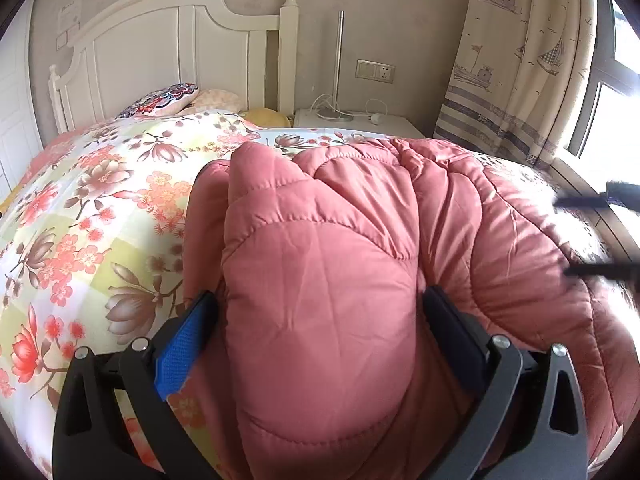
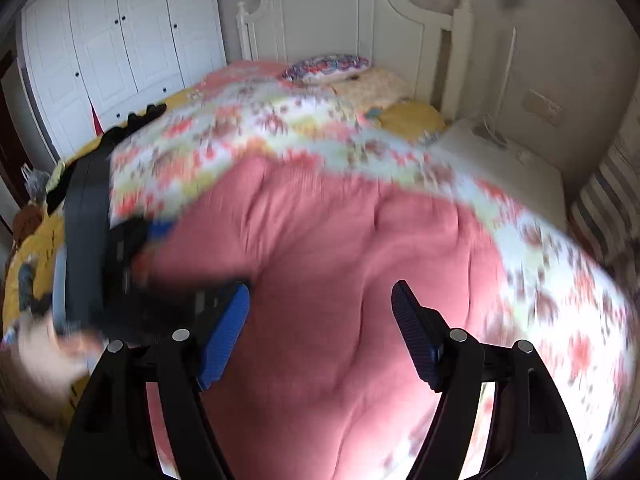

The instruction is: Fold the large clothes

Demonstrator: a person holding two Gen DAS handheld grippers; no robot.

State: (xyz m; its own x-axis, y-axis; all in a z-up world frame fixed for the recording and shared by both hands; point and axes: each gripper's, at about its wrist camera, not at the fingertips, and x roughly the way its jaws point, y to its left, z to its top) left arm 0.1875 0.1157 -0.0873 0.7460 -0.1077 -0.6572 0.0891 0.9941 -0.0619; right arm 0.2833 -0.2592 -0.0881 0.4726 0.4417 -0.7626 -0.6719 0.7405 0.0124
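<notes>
the pink quilted coat (image 1: 360,240) lies spread on the bed, over a floral bedspread (image 1: 100,200) that covers most of the mattress. in the left wrist view a thick padded fold of the coat bulges up between the two fingers of the left tool (image 1: 320,304); the fingers stand fairly wide apart, and the fabric presses against both of them, filling the gap (the blue pad (image 1: 180,352) on the left finger shows beside the fold, the other pad is hidden by it). so the left tool grips that bulky fold.

the right wrist view is blurred with motion. the right tool (image 2: 320,300) has its fingers spread wide, with the pink coat (image 2: 320,260) below and beyond them; whether the tips touch the fabric i cannot tell. the left tool (image 2: 132,272) appears at the left of that view as a dark smear at the coat's edge, with a hand (image 2: 44,356) below it.

behind the bed stand a white headboard (image 1: 176,48), a patterned pillow (image 1: 160,100) and a white nightstand (image 1: 352,124) with a thin lamp pole (image 1: 339,60). a ship-printed curtain (image 1: 520,60) hangs at the right, and white wardrobe doors (image 2: 120,40) fill the far left of the right wrist view.
</notes>
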